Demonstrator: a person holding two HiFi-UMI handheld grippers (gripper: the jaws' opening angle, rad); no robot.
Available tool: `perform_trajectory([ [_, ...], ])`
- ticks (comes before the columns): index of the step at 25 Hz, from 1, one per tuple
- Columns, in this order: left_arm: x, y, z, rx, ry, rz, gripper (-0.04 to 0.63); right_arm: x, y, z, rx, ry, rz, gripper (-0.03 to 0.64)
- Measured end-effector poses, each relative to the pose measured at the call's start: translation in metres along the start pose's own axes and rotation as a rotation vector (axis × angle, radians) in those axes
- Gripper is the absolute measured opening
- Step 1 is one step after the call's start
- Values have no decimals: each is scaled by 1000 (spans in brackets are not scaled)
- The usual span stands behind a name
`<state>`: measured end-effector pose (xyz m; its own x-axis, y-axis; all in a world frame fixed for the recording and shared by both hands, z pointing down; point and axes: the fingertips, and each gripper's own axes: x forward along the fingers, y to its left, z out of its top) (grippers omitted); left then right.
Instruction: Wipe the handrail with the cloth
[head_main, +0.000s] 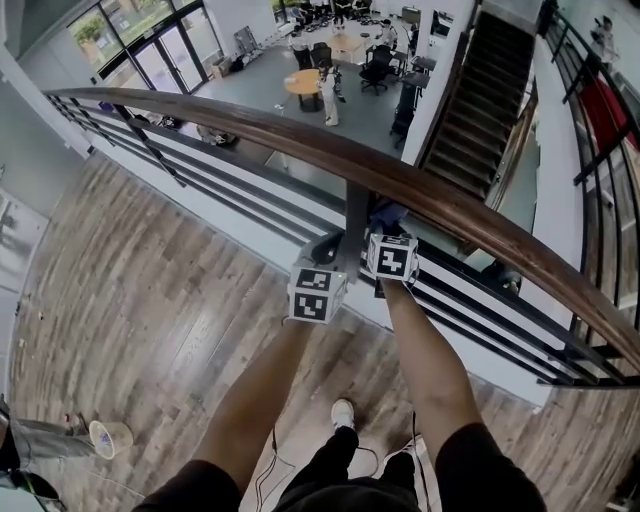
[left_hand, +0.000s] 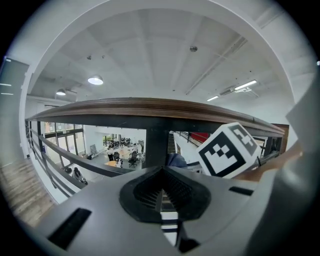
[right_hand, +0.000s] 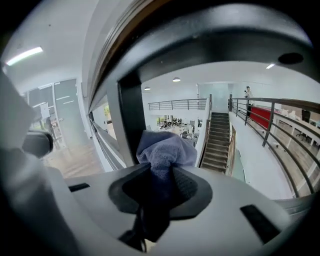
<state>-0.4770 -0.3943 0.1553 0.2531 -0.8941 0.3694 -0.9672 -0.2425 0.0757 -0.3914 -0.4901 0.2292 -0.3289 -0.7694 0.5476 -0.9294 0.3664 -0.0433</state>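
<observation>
A wood-plank floor (head_main: 130, 300) fills the lower part of the head view, and beyond its edge an open hall lies far below, with a dark staircase (head_main: 480, 90) climbing at the upper right. The brown wooden handrail (head_main: 250, 128) sweeps across from upper left to lower right, carried on a black post (head_main: 356, 215) with dark horizontal bars (head_main: 200, 180) running beneath it. Two bare forearms reach up toward the post from the bottom of the view. The left tool (head_main: 328, 248) sits just left of the post, below the handrail; in its own view its two ribbed pads are pressed together with nothing between them (left_hand: 161, 197), and the handrail (left_hand: 150, 106) crosses overhead. The right tool (head_main: 385, 222) sits just right of the post, close beside the left one, their marker cubes nearly side by side. Its jaws are clamped on the blue-grey cloth (right_hand: 166, 150), which bunches out past the jaw tips in front of the post, right under the handrail (right_hand: 125, 30). From the head view the cloth (head_main: 386, 213) shows as a small blue wad just beneath the rail; whether it touches the wood cannot be told. A white shoe (head_main: 343, 411) and a roll of tape (head_main: 110, 437) are on the floor.
</observation>
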Motion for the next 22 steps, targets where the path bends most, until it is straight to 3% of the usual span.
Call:
perform_trajectory([
  [11, 11, -3, -19, -16, 15, 3, -2, 4, -10, -8, -29, 27, -20, 91],
  [22, 14, -58, -25, -40, 48, -50, -2, -31, -81, -29, -12, 42, -90, 91],
])
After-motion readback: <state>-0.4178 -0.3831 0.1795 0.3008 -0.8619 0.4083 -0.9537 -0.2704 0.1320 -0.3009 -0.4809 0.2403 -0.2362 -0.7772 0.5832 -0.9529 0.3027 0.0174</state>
